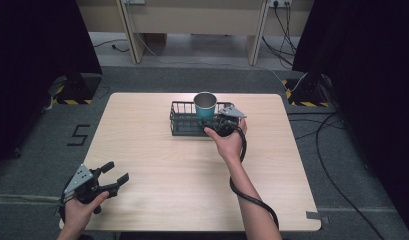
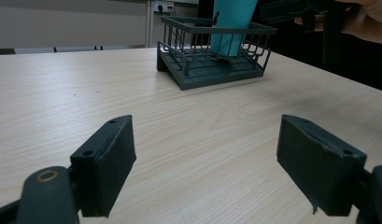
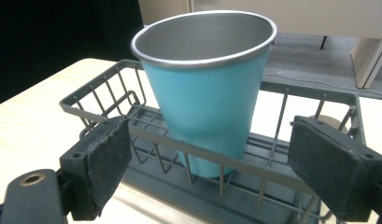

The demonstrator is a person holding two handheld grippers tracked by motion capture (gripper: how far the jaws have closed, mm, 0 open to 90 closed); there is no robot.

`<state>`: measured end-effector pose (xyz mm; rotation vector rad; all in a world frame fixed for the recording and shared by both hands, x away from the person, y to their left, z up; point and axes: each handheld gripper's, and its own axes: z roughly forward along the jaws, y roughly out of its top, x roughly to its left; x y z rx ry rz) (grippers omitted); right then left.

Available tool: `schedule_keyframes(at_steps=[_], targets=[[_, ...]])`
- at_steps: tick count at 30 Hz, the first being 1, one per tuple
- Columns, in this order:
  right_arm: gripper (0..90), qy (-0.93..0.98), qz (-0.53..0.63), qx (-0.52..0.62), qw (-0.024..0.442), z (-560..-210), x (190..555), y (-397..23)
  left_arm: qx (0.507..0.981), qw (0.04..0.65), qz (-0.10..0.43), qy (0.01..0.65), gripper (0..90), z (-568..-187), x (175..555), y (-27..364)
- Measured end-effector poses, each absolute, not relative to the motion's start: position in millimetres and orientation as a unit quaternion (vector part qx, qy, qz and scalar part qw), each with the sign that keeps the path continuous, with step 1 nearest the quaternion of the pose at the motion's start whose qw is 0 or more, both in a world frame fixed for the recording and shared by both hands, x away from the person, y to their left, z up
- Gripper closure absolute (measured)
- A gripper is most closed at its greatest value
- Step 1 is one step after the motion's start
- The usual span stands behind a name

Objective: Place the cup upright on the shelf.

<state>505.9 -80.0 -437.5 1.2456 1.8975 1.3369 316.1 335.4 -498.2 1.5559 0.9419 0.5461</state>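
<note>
High view – pale wood table, grey floor, dark curtains.

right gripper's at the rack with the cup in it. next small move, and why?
Probably draw the right gripper straight back from the wire rack. Its jaws stand open, apart from the teal cup, which sits upright inside the rack, so it looks already placed. The left gripper is open near the table edge.

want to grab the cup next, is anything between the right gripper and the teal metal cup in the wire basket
Yes: the near wall of the dark grey wire basket runs across the lower part of the teal metal cup, in front of the open right gripper. The cup's upper body and rim rise clear above that wall.
</note>
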Motion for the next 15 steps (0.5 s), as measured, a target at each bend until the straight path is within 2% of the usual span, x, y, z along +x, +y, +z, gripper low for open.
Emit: schedule_keyframes(at_steps=[15], targets=[[14.2,0.695,0.493,0.462,0.246,-436.9,486.1,-96.6,0.669,0.580,0.235,0.402,18.7,-498.1,316.0,335.5]])
